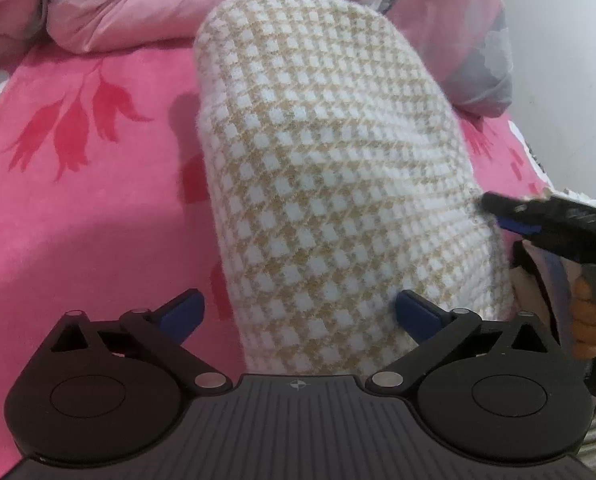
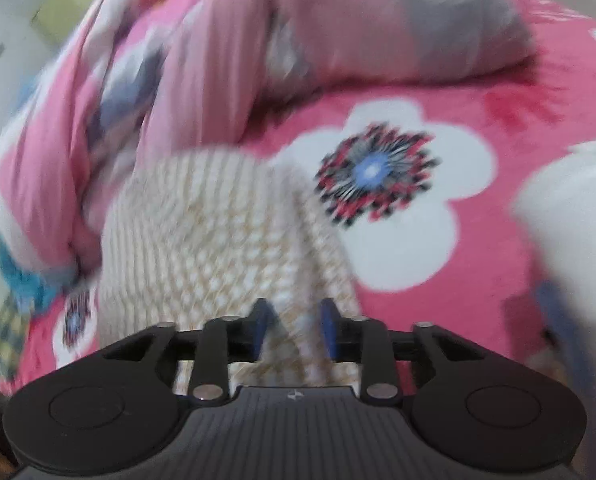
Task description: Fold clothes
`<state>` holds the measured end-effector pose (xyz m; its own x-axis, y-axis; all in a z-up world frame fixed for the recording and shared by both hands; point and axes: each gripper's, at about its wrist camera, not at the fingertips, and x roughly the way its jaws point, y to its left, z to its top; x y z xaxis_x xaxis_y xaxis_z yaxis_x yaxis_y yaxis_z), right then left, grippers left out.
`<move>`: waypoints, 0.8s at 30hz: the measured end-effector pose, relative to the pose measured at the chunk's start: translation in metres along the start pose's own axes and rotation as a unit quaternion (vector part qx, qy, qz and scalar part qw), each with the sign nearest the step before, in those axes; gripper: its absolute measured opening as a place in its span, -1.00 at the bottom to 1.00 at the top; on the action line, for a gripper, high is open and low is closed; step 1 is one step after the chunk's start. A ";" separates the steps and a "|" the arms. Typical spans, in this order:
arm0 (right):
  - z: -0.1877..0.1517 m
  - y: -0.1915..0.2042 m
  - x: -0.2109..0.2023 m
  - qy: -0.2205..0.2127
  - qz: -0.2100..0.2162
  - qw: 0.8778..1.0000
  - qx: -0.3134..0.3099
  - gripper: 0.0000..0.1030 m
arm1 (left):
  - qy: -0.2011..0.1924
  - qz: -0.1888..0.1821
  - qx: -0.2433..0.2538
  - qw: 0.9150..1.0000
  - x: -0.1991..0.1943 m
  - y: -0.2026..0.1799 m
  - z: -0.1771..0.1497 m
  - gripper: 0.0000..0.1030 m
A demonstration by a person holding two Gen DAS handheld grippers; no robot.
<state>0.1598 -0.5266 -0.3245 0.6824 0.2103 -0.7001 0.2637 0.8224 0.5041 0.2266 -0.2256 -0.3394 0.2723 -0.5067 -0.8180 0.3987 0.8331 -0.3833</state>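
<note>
A cream and tan checked knit garment lies folded lengthwise on the pink bed, running away from me. My left gripper is open wide at its near end, its blue fingers on either side of the cloth. The right finger pad touches the garment's edge. My right gripper comes in from the right, held by a hand, and pinches the garment's right edge. In the blurred right wrist view the gripper stands narrow, with a ridge of the checked garment between its blue fingers.
A pink flowered blanket covers the bed. A crumpled pink quilt with grey patches is heaped along the far side and down the right. A blurred white object sits at the right of the right wrist view.
</note>
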 end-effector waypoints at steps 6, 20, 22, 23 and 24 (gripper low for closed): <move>-0.005 -0.013 0.026 0.070 0.027 0.996 0.037 -0.56 | 0.015 -0.010 0.024 1.000 0.007 0.008 0.001 1.00; -0.014 -0.009 0.014 0.055 -0.018 0.998 0.000 -0.15 | 0.025 -0.009 0.027 0.999 0.011 0.005 -0.006 1.00; -0.007 0.011 -0.011 0.025 -0.043 0.998 -0.040 -0.23 | 0.020 -0.001 0.026 0.999 0.011 0.001 -0.008 1.00; -0.004 0.022 -0.023 0.008 -0.051 0.997 -0.061 -0.29 | 0.017 0.003 0.026 1.000 0.010 0.000 -0.009 1.00; 0.000 0.036 -0.033 -0.016 -0.048 0.995 -0.085 -0.37 | 0.015 0.007 0.026 1.000 0.010 -0.002 -0.010 1.00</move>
<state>0.1471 -0.5041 -0.2829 0.6819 0.1111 -0.7230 0.2112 0.9164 0.3399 0.2194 -0.2301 -0.3514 0.2523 -0.4879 -0.8356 0.4398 0.8270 -0.3501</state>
